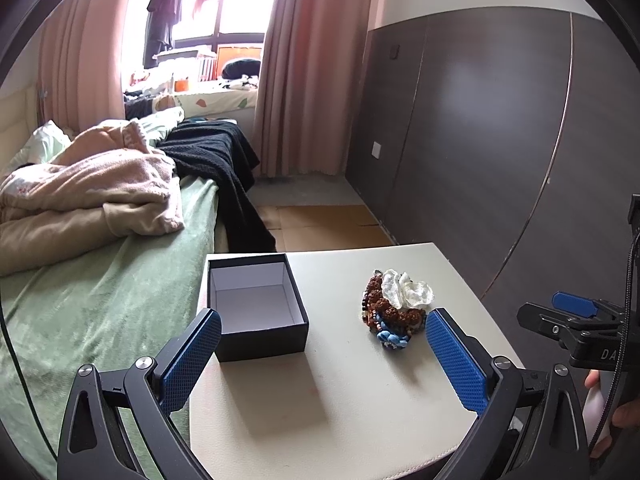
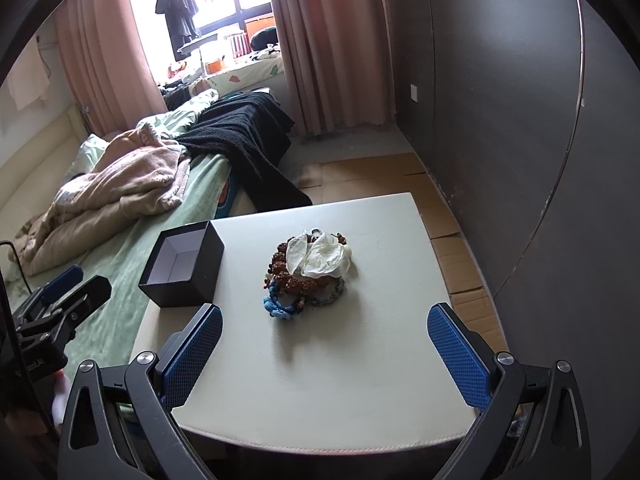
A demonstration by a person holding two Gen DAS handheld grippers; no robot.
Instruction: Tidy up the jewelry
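A heap of bracelets (image 1: 394, 309) (image 2: 310, 274) lies on the small white table (image 1: 340, 400) (image 2: 360, 380): brown beads, blue beads and a pale translucent piece on top. An open black box (image 1: 256, 306) (image 2: 182, 266) with a white, empty inside stands at the table's left edge. My left gripper (image 1: 323, 320) hangs open over the table's near part, its right finger close beside the heap. My right gripper (image 2: 325, 316) is open too, hovering just short of the heap with nothing between its fingers. Each gripper shows at the side of the other's view.
A bed (image 1: 100, 300) (image 2: 120, 312) with a green cover, pink blankets and a dark knit throw touches the table's left side. A dark panelled wall (image 1: 500, 140) (image 2: 520, 120) runs along the right. Cardboard sheets (image 2: 452, 224) cover the floor beyond the table.
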